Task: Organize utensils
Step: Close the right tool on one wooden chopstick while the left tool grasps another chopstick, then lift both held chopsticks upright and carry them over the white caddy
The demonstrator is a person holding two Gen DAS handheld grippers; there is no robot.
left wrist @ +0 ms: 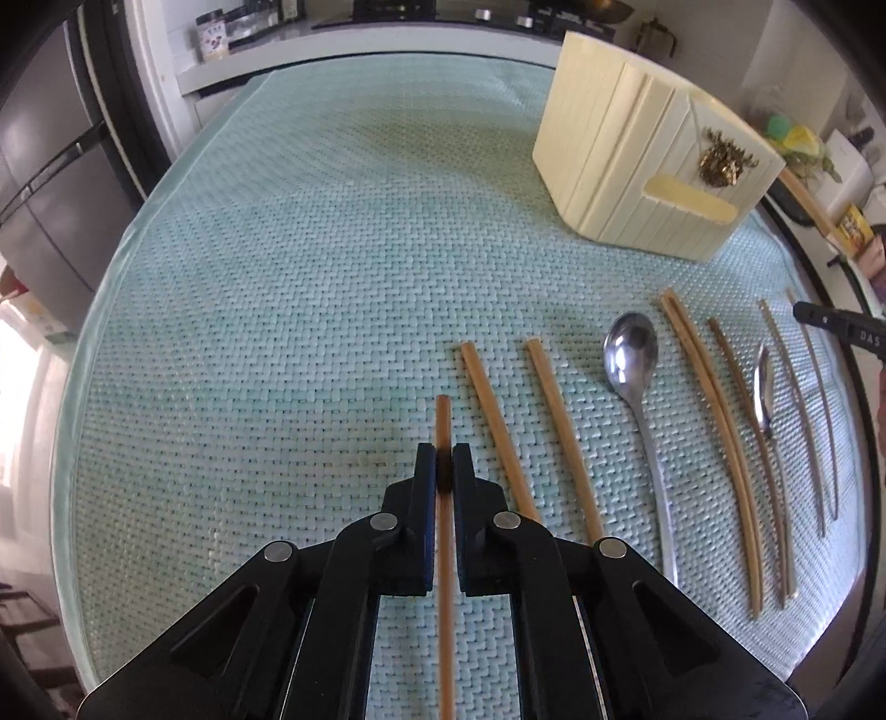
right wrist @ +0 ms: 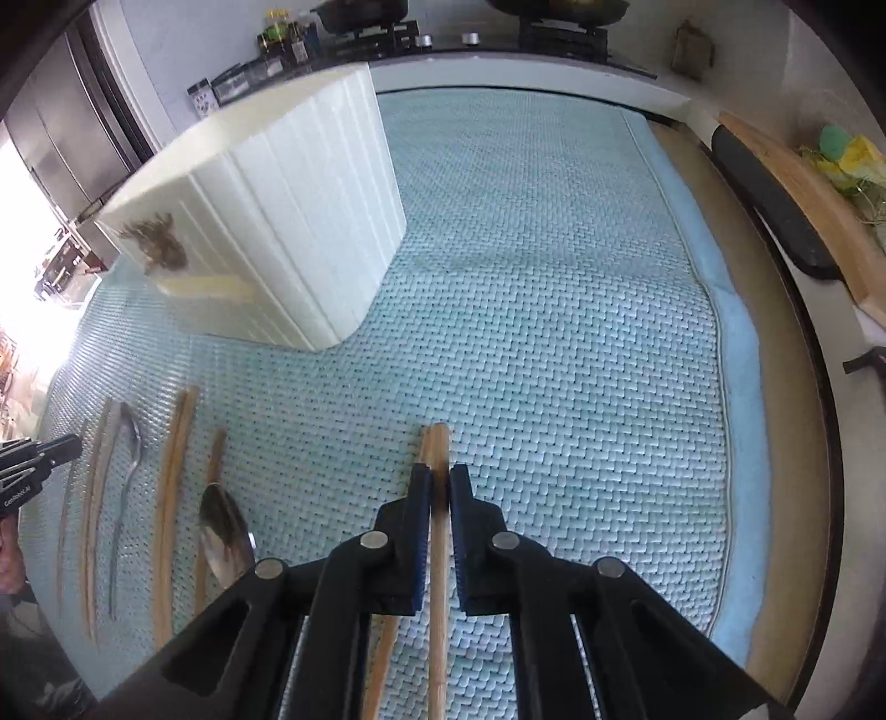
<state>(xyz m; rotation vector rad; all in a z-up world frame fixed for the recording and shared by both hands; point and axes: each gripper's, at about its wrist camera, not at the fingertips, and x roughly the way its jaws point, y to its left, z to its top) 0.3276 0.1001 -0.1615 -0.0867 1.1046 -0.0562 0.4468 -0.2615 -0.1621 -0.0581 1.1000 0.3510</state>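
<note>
On the pale green woven mat (left wrist: 332, 249), my left gripper (left wrist: 443, 465) is clamped on a single wooden chopstick (left wrist: 443, 421), jaws pinched tight on its shaft, with the tip poking out ahead and the rest running back under the camera. Just right of it lie two loose chopsticks (left wrist: 493, 421), then a steel spoon (left wrist: 631, 349) bowl-up, a touching chopstick pair (left wrist: 703, 376), and further right more thin sticks with a second spoon (left wrist: 763, 387) among them, all roughly parallel. The cream slatted utensil box (left wrist: 637, 155) sits beyond them on the mat, well apart from the left gripper. In the right wrist view, my right gripper (right wrist: 440, 487) is clenched on another chopstick (right wrist: 439, 443); a second stick lies just beside it on the left, and I can't tell if that one is gripped too or just resting on the mat. The same box (right wrist: 310, 221) stands ahead and to the left, the utensil row (right wrist: 171, 471) off to the left near the mat edge. The other gripper's black tip (right wrist: 52, 448) shows at the far left edge. Kitchen counter with stove knobs (right wrist: 470, 37) runs along the back.
</note>
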